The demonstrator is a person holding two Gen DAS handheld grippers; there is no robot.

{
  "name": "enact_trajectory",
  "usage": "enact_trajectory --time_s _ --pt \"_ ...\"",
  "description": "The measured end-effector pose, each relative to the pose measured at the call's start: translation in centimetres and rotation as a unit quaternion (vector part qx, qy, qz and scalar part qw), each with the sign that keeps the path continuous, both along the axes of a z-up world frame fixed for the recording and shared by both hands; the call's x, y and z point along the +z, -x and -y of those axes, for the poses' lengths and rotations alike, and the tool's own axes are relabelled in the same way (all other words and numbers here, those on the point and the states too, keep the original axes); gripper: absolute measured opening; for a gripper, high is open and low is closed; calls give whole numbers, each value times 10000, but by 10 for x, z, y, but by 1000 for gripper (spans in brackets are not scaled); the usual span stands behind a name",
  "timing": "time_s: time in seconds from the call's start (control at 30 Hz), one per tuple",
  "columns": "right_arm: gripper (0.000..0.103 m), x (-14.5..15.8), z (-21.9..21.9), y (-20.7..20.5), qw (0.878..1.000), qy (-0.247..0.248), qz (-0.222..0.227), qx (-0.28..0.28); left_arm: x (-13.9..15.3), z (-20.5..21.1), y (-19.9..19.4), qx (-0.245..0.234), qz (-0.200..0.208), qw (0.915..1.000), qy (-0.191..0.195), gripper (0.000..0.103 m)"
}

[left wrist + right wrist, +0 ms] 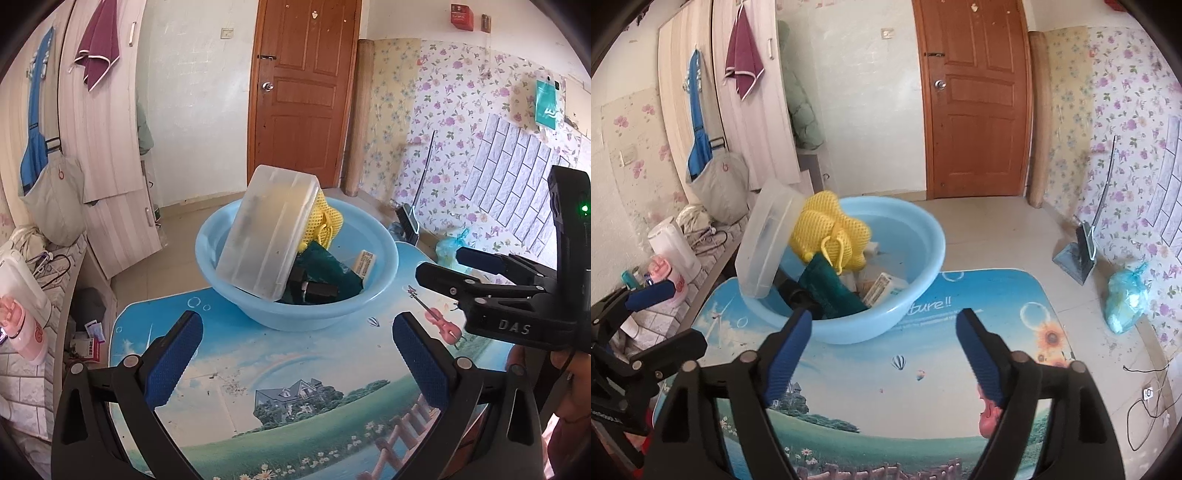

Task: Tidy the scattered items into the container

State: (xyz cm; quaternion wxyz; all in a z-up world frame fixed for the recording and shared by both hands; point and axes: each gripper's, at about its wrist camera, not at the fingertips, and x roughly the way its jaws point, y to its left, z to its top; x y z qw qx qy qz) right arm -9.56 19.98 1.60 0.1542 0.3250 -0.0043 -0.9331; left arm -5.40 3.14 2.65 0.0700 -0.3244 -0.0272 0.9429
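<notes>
Both claws, left (297, 354) and right (884, 350), spread wide, empty. Clear box (267, 230) perched tilted in basin (384, 273): light, stiff, slick; grip its rim.

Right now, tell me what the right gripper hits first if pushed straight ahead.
Probably the near wall of the blue basin; the open right gripper points at it across bare tabletop. Depth is uncertain.

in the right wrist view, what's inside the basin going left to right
clear plastic box leaning on the blue basin's left rim → yellow mesh sponge → white carton
</notes>
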Motion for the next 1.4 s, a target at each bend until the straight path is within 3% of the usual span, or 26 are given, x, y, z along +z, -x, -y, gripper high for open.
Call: enact_trajectory --time_s 0.07,0.1,0.43,0.8,1.03,1.23,1.4 --pt "102 0 -2 -1 10000 21 21 -19 -1 1 0 33 23 10000 -15 103" --pt "103 1 -4 -2 10000 31 -3 -42 0 1 0 66 13 10000 -16 103" --pt "103 0 -4 -16 9997 -217 -85 -26 2 -2 -11 366 -134 9992 0 103" --pt "103 -1 -7 -22 9997 -144 169 -140 5 0 -18 711 -158 9973 7 103" --pt "103 -6 -12 -19 9994 -67 182 -292 5 1 -19 443 -97 9989 -143 103" --pt "103 -5 -10 -19 9994 -66 204 -260 7 -12 -25 348 -105 9989 287 103" --pt "103 -7 -7 -22 9995 -121 224 -195 8 -12 -27 417 -77 9988 234 103"
